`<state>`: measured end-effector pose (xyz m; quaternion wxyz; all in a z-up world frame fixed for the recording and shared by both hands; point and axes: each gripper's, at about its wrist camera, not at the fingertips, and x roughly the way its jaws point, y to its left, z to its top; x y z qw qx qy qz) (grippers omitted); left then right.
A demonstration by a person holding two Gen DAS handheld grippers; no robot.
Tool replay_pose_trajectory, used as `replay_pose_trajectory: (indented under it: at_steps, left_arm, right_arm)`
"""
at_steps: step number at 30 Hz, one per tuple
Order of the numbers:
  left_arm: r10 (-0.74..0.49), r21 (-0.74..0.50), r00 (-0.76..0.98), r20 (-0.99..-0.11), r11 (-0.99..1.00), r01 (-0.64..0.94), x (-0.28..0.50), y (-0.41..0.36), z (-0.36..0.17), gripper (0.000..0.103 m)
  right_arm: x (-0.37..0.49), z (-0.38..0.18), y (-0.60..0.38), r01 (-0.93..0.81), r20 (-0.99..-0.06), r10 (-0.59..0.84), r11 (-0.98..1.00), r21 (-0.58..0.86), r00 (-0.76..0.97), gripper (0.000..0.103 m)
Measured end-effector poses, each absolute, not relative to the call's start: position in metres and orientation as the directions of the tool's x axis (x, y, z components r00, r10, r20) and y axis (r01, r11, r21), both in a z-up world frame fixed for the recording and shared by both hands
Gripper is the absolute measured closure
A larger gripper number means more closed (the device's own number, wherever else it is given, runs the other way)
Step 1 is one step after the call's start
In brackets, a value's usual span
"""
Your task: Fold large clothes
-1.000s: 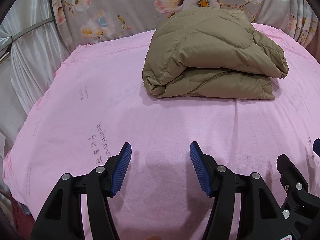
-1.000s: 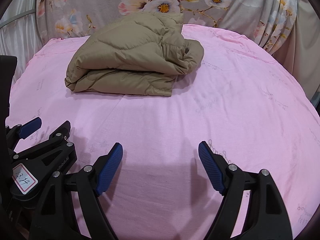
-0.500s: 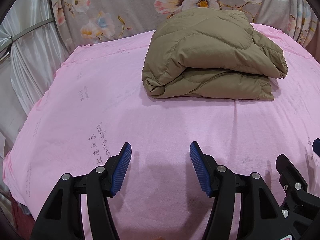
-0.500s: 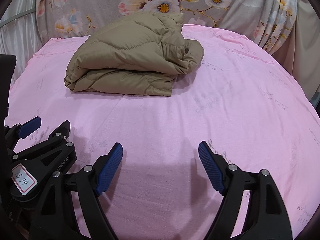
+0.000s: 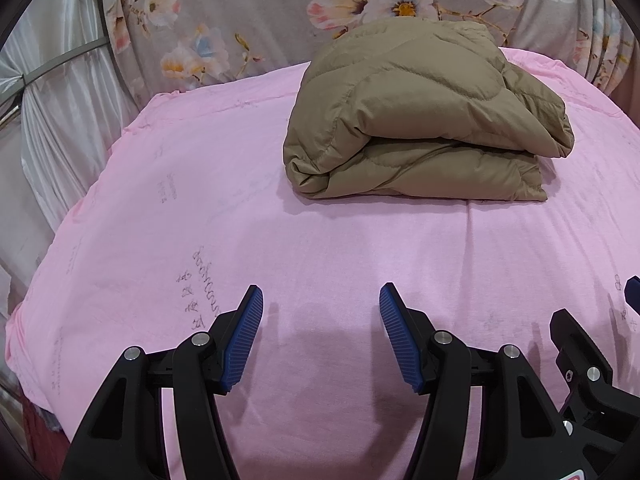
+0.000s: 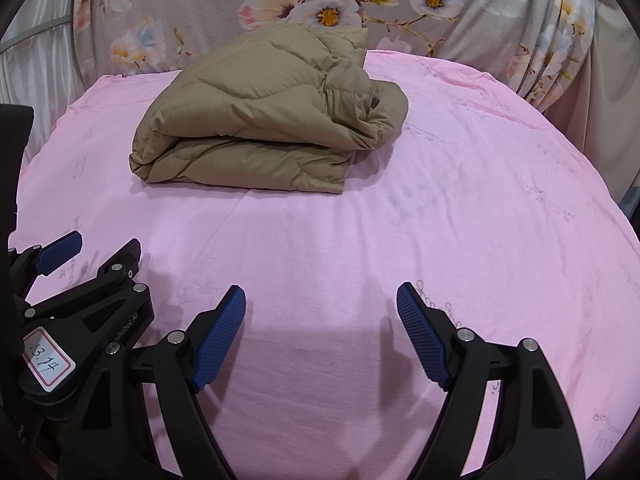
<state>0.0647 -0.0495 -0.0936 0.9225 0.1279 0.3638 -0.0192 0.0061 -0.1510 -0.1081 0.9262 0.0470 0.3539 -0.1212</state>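
Note:
A tan quilted down jacket (image 5: 420, 120) lies folded into a thick bundle at the far middle of the pink sheet (image 5: 180, 200). The right wrist view shows the same jacket (image 6: 264, 120) on that sheet (image 6: 460, 200). My left gripper (image 5: 321, 300) hovers open over the sheet's near part, well short of the jacket, nothing between its blue pads. My right gripper (image 6: 320, 300) is open too and just as empty. The two grippers sit side by side: the right one's black frame (image 5: 580, 360) shows at the lower right, the left one's frame (image 6: 80, 300) at the lower left.
A grey floral cloth (image 5: 260, 12) hangs behind the surface. White pleated curtain (image 5: 48, 120) falls along the left edge, and the floral cloth drapes down at the right (image 6: 560, 40). The sheet drops off at its left and right edges.

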Motion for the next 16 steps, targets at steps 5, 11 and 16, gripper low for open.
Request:
replay_pose_trajectory:
  at_steps: [5, 11, 16]
  left_arm:
    - [0.062, 0.227, 0.74, -0.67, 0.966, 0.125, 0.0645, -0.0503, -0.0938, 0.043]
    - [0.065, 0.228, 0.736, -0.674, 0.966, 0.124, 0.0644, -0.0514, -0.0943, 0.043]
    - [0.062, 0.226, 0.732, -0.678, 0.966, 0.127, 0.065, -0.0511, -0.0944, 0.043]
  right_arm:
    - [0.0061, -0.1081, -0.1519, 0.256, -0.667, -0.19, 0.967, 0.001, 0.72, 0.028]
    - [0.006, -0.1082, -0.1515, 0.257, -0.667, -0.192, 0.966, -0.001, 0.72, 0.028]
    - [0.0053, -0.108, -0.1523, 0.259, -0.667, -0.194, 0.966, -0.001, 0.719, 0.028]
